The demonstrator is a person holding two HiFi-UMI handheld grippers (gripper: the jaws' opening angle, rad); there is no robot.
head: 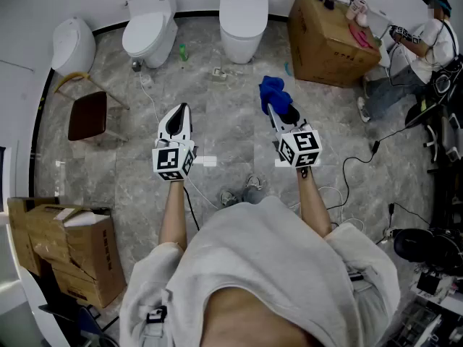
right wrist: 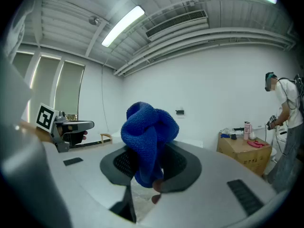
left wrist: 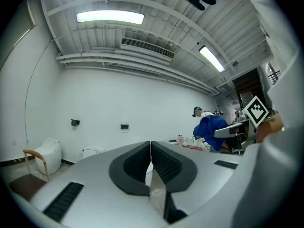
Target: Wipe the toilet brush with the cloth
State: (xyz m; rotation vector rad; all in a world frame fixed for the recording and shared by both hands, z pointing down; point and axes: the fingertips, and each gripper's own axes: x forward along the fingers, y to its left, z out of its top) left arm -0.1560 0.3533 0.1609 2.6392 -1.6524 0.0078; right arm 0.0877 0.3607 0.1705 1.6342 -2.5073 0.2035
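Person stands mid-floor, both tools held out ahead.

- Left gripper (left wrist: 151,161): jaws pressed together, nothing between them.
- Right gripper (right wrist: 148,167): pinching a bunched blue cloth (right wrist: 148,125), with the wad poking up past the tips.
- Brush: in neither tool. A small dark item (head: 136,65) at the base of a toilet (head: 148,31) may be it, but it is too small to tell.

Judgement: take the brush by its handle with the left and hold it steady. Then stroke it with the loose wad, pinching firmly so the cloth can't slip.
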